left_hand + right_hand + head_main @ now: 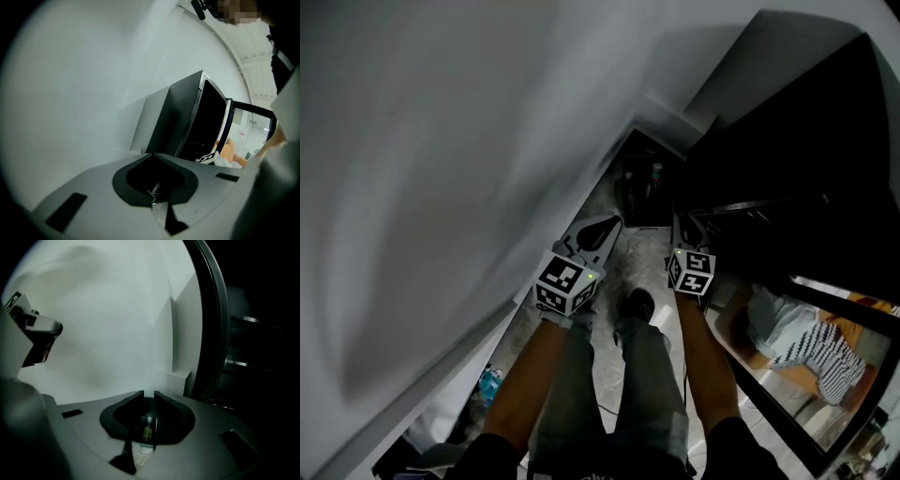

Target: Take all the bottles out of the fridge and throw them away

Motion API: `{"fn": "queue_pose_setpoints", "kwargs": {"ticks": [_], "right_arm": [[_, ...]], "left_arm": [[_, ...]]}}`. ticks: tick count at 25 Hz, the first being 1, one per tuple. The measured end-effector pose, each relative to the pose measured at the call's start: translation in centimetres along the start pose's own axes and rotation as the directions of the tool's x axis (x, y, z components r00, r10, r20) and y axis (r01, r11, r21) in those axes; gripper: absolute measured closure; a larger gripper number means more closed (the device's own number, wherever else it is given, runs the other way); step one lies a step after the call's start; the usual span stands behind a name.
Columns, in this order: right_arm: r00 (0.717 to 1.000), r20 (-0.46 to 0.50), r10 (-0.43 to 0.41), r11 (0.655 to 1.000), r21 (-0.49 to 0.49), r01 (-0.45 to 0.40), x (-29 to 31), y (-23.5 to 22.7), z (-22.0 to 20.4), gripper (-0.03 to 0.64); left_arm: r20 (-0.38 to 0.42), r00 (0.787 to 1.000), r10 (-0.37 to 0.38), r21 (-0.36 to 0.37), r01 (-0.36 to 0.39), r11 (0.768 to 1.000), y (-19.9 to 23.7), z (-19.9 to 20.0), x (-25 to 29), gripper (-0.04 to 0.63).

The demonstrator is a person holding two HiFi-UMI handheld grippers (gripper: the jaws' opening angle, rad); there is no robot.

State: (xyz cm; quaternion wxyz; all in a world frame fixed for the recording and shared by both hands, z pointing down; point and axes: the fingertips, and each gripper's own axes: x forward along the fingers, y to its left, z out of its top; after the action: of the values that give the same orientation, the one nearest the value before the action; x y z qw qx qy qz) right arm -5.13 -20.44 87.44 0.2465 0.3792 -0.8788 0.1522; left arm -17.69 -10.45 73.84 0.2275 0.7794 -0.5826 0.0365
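Fridge [806,141] fills the upper right of the head view as a big black body. Its inside is so dark that I cannot tell what it holds. Only some thin pale edges, like shelves [248,363], show at the right of the right gripper view. In the left gripper view the fridge stands right of centre against a white wall [70,84], and its glass door [248,126] is swung out at the right edge. In the head view this door runs along the lower right, and a striped cloth [825,352] on something orange shows in the glass.

Both grippers are in front of the person, above a grey speckled floor [645,251]. The left gripper [605,227] is left of centre, near the wall. Its jaws are pressed together at the tips, with nothing between them. The right gripper [682,228] is just right of centre, close to the front edge of the fridge. Its jaws stand a narrow slit apart and pinch nothing. The two grippers are near each other but do not touch.

Below them show the person's bare forearms, the legs in grey trousers [652,375] and a dark shoe [639,302]. At the far end of the floor a dark cluster [639,183] is too dim to name.
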Motion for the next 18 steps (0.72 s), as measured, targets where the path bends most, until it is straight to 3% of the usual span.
{"fn": "queue_pose_setpoints", "kwargs": {"ticks": [8, 18], "right_arm": [[0.995, 0.092, -0.046, 0.998, 0.042, 0.043, -12.3, 3.8, 12.5, 0.607], [0.975, 0.216, -0.056, 0.997, 0.067, 0.043, -26.8, 8.0, 25.8, 0.609]], "left_arm": [[-0.024, 0.995, -0.093, 0.033, 0.094, 0.995, -5.1, 10.1, -4.9, 0.589], [0.015, 0.975, -0.22, 0.064, 0.219, 0.974, -12.8, 21.4, -10.1, 0.589]]}}
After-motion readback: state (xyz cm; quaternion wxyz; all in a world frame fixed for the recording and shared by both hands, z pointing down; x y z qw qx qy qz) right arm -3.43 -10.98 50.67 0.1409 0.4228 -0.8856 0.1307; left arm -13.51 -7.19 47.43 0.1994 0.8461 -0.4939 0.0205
